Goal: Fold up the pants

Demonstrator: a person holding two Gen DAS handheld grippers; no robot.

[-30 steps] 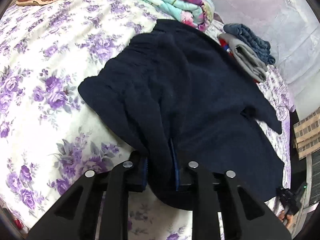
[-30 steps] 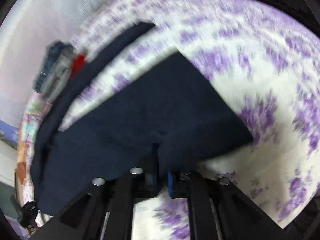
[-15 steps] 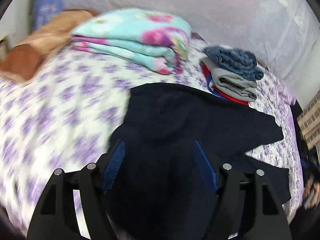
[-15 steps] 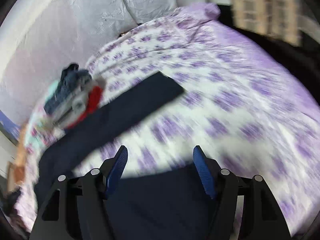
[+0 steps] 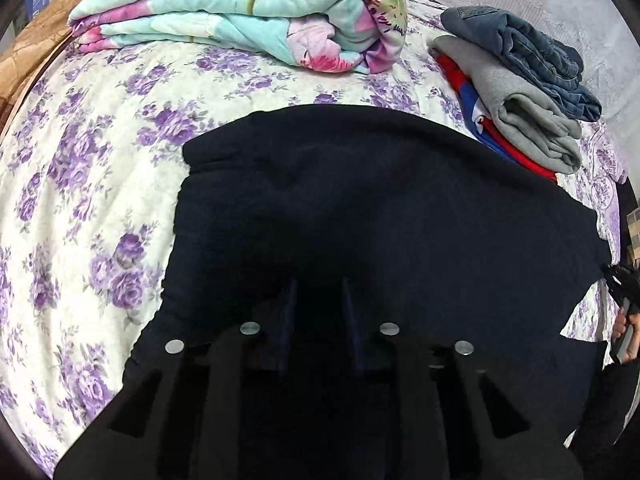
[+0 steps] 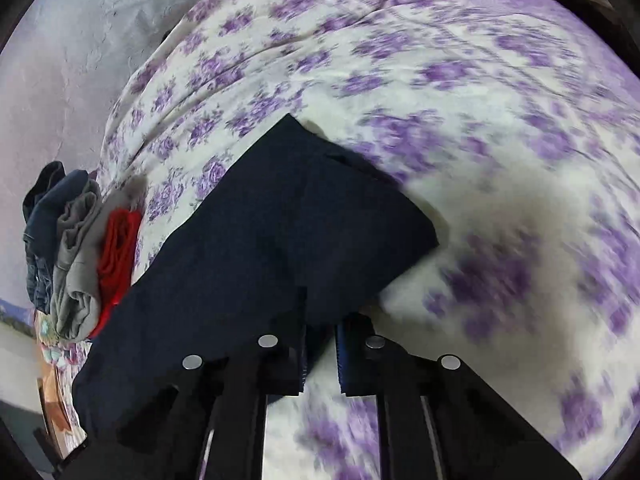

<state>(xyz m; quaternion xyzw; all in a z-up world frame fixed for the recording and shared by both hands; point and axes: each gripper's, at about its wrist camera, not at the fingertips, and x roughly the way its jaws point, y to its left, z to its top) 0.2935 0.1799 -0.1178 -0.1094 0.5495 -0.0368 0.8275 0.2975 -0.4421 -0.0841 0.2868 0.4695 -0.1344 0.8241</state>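
1. In the left wrist view, the dark navy pants (image 5: pixel 380 208) lay spread across the bed (image 5: pixel 92 184), which was covered in a purple-flowered sheet. The left gripper (image 5: pixel 318 320) stood over the near part of the pants, its jaws closing to a narrow gap with dark cloth between them; black fingers against dark fabric made it hard to tell whether the pads pressed the cloth. Only this view showed a folded turquoise and pink blanket (image 5: pixel 256 12) at the far edge of the bed. A stack of folded clothes (image 5: pixel 516 92) sat to its right, denim over grey over red and blue, just beside the far edge of the pants. At the right rim a hand (image 5: pixel 624 332) appeared, holding something dark.

2. In the right wrist view, much of the sheet was blurred. The right gripper (image 6: pixel 320 344) had its jaws closing, nearly together, with a fold of the pants (image 6: pixel 280 232) pinched between the blue pads. A squared end of the pants lay flat ahead on the bed (image 6: pixel 440 60). The same stack of folded clothes (image 6: pixel 76 248) appeared at the left, seen end-on. Only this view showed the pale wall (image 6: pixel 72 60) beyond the bed.
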